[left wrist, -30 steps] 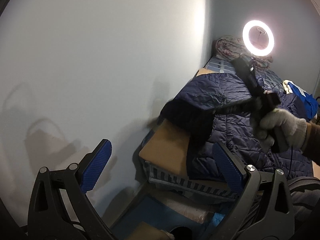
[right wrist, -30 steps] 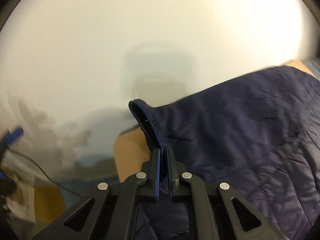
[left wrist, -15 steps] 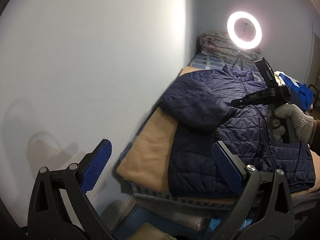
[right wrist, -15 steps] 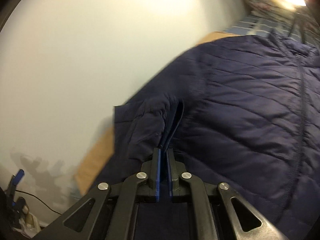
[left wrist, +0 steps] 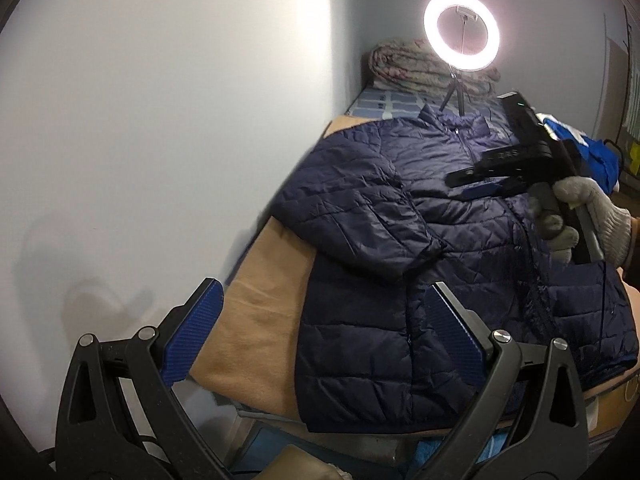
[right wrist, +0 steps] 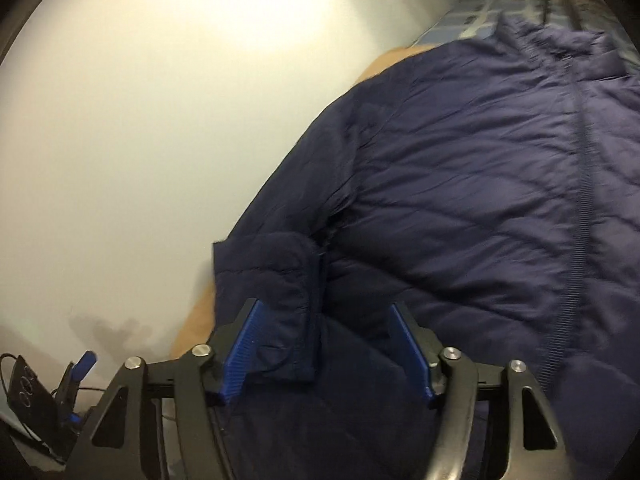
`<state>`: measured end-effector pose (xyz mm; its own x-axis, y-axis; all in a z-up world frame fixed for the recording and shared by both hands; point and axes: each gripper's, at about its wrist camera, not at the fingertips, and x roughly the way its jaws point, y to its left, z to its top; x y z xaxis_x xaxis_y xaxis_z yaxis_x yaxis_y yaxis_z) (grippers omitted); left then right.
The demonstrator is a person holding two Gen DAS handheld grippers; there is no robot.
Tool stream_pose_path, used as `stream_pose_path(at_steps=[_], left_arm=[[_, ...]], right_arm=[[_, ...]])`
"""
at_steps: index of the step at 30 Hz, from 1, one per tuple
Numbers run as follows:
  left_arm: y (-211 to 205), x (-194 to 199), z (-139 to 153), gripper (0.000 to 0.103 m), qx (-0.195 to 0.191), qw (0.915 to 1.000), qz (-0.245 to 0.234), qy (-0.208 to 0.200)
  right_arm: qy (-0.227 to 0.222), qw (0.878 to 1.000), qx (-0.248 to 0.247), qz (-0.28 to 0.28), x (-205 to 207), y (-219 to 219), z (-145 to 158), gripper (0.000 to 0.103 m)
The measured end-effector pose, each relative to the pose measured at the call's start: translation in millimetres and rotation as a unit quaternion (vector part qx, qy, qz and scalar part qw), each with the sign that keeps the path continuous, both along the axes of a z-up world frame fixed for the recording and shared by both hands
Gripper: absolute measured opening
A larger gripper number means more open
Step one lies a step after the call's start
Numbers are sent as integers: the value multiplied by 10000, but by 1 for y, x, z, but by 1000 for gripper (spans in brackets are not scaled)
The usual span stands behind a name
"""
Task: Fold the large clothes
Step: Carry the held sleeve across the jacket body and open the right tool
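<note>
Jacket [left wrist: 460,272], a navy quilted garment, lies front-up with its zip closed on a tan blanket [left wrist: 256,320] covering a bed beside a pale wall [left wrist: 160,120]. In the left wrist view, the left gripper [left wrist: 320,340] hangs ahead of the bed's near corner with its blue-padded fingers [left wrist: 192,336] spread wide and nothing between them; the jacket's hem lies just beyond and partly behind its right finger, and the blanket shows between the two. One sleeve [left wrist: 360,216] is folded across the jacket's chest, its cuff [right wrist: 292,308] ending near the middle of the body. In the right wrist view, the right gripper [right wrist: 328,348] stands directly over that cuff; its jaws have just been opening and are now parted, with the cuff lying between them, close by the left pad and clear of the right pad. Seen from the left gripper, the right gripper is above the jacket's chest, held by a hand [left wrist: 580,216] in a knitted glove. Beyond the jacket's collar, far from both grippers, a lit ring light [left wrist: 462,36] stands on a small tripod in front of a rolled quilt [left wrist: 400,68]. A blue cloth [left wrist: 592,152] lies behind the gloved hand.
</note>
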<state>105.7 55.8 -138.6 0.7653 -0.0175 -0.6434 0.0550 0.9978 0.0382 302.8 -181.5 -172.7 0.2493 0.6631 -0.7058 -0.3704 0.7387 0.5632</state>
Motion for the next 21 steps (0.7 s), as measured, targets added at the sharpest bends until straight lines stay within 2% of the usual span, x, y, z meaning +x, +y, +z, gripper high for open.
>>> stream_pose_path(at_steps=[3,6,8,9,10,11,12,13,17,21], left_arm=[[-2,9,-6,102,-11,10000,-40,76],[-2,15,-7,102,-26,10000,-18,61],[-1,19,-8,102,-38,10000,-11,56],[-2,20,-9,102,-30,10000,-10,58],[-3,23,-10,102,-12,10000,-14,60],[-3,25,-11,102,2,10000,-22,58],[-4,28,-11,102,11,10000,-40,51],[-5,30,-12,102,23,10000,-62,40],[-9,38,-14,102,29,10000,-84,-5],[-14,43,-16,102,1,9999,-127,-18]], right_arm=[[305,9994,-64,154,10,26,-20,68],[457,9987,-159,169,20,44,-38,70],[509,9986,-58,144,23,51,-46,70],[482,9987,15,143,24,53,-46,63],[448,9989,28,166,23,56,-46,32],[489,9985,-2,240,23,59,-46,17],[511,9982,-154,278,22,61,-45,11],[396,9982,-307,317,19,62,-40,6],[-276,9972,-472,517,5,55,-6,3],[-662,9966,-475,137,4,20,24,3]])
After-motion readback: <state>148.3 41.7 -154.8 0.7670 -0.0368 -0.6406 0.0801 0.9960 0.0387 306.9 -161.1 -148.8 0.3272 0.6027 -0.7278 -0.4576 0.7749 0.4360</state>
